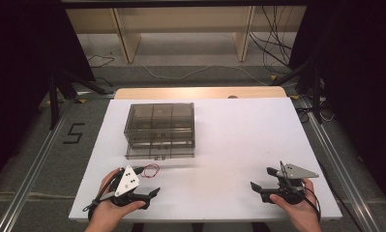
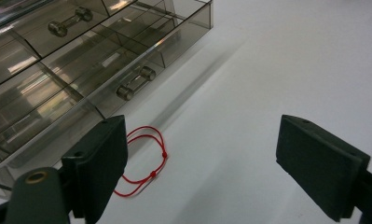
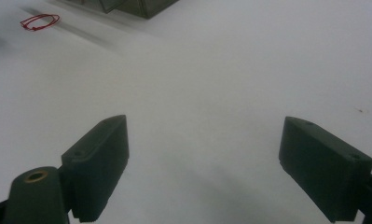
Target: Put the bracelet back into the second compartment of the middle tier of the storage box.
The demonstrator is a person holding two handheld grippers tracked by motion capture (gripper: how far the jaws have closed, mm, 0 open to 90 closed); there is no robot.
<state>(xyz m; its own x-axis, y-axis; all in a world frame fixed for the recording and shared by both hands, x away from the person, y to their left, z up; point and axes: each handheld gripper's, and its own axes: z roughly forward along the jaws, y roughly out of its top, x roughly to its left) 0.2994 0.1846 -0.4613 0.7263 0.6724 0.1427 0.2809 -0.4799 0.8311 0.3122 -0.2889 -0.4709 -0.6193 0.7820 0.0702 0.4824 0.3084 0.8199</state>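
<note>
- Near edge: left gripper [image 1: 154, 192] sits low over the white surface [image 1: 229, 145], jaws wide apart, nothing btwn them. Looks parked, ready to reach.
- Right gripper [image 1: 260, 180] near right, also jaws apart & empty, well apart from the rest; prob. on standby.
- Just past left gripper: red string loop [image 2: 144, 161] lies flat on the surface, beside the left jaw in the left gripper view, not touched. Closest thing to grab, so likely the target.
- Farther, left of centre: clear drawer box [image 1: 160, 129], lower drawer [image 2: 81, 100] pulled out toward the near edge, compartments seemingly empty; prob. open to take the loop.
</note>
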